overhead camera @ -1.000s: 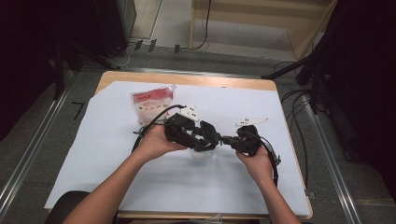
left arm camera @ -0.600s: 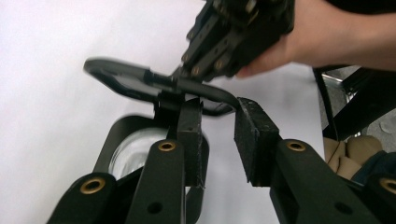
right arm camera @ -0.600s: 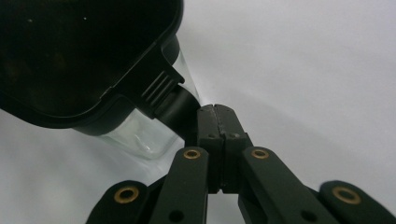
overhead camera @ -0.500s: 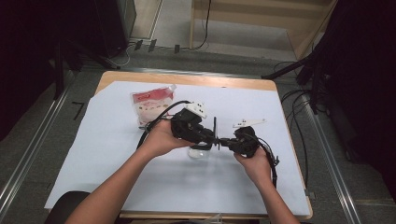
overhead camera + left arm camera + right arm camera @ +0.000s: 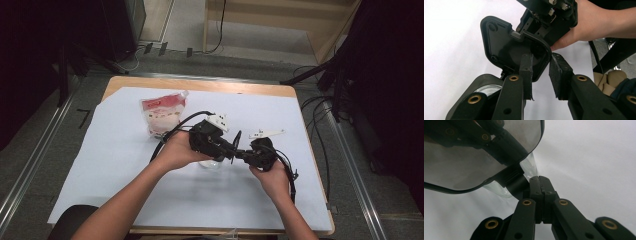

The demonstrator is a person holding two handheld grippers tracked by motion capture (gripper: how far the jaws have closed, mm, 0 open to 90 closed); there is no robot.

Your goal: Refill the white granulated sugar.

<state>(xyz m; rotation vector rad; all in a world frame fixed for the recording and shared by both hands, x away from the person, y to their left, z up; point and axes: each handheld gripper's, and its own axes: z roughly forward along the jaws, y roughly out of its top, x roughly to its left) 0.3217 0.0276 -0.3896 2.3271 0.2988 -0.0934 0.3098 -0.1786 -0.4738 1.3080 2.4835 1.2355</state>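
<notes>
Lid opening looks like the step in hand: the black lid point(image 5: 509, 42) of a clear glass jar point(image 5: 210, 164) stands tilted up on edge between the two grippers, at the middle of the white-covered worktop point(image 5: 125, 165). The jar sits on the worktop under it.

The left gripper point(image 5: 541, 72) has its jaws part-way in, and they have just been closing, with a rounded corner of the lid between the pads. A strip of white shows between the pads, so I cannot tell whether they press on the rim or only bracket it. The right gripper point(image 5: 539, 182) has its jaws fully together, right beside the lid's black hinge block at the jar's lip. Whether anything thin is pinched there is not clear.

The next move probably calls for a firm hold on that corner with the left jaws. The lid would then swing farther back about its hinge, while the right gripper braces the hinge side so that the jar neither slides nor tips.

In the high view, the hands and gripper bodies cover most of the jar, so what it contains cannot be made out. The print on the red-and-white bag point(image 5: 162, 114) farther back is too small to read.
</notes>
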